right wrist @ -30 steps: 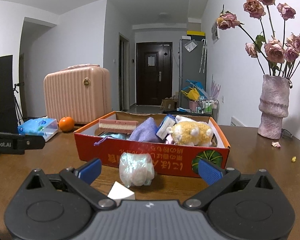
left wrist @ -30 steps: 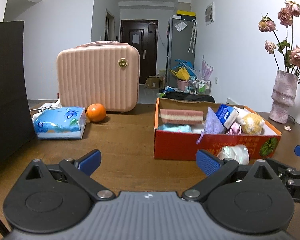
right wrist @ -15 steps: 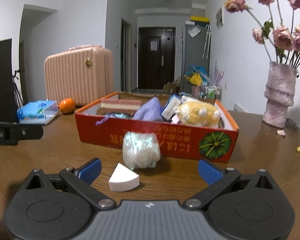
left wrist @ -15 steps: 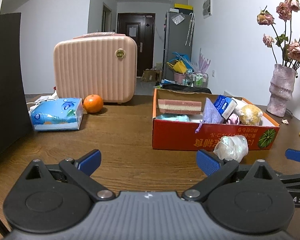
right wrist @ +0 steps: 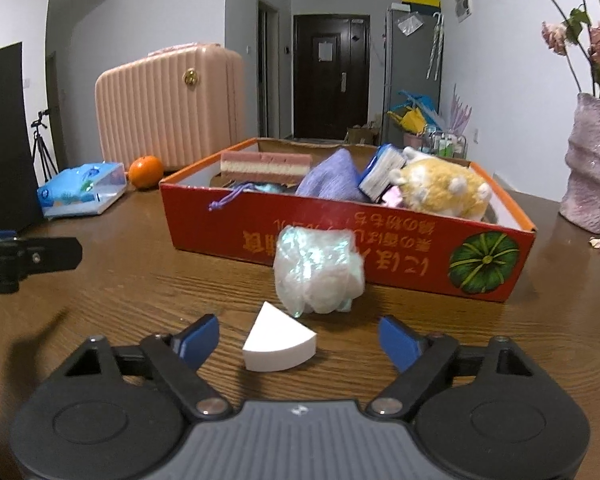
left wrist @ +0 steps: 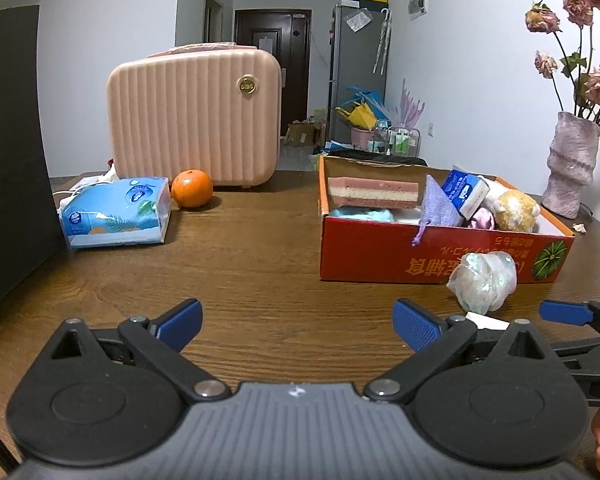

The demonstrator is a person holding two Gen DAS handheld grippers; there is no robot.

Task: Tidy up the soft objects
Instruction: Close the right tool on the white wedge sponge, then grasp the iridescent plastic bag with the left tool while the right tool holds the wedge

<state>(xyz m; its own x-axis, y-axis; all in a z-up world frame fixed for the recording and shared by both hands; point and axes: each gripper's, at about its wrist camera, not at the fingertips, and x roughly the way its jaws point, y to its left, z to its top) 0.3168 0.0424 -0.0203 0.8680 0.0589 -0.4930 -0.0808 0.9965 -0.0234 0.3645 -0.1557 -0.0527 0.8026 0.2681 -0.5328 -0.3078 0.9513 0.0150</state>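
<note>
A white wedge-shaped sponge lies on the brown table between the fingers of my right gripper; its jaws are closing, and the pads stand clear of the wedge on both sides. Just beyond it a crinkly clear bag with something soft inside leans against the red cardboard box. The box holds a pink layered sponge, a purple pouch, a tissue pack and a yellow plush toy. My left gripper hovers open over bare table, nothing between its fingers.
A pink suitcase, an orange and a blue tissue pack sit at the back left. A black panel stands at the left edge. A pink vase with dried roses stands at the right, petals and crumbs nearby.
My right gripper has moved forward and down, so the white wedge now sits between its fingers, and the jaws have narrowed. The left gripper has barely shifted.
</note>
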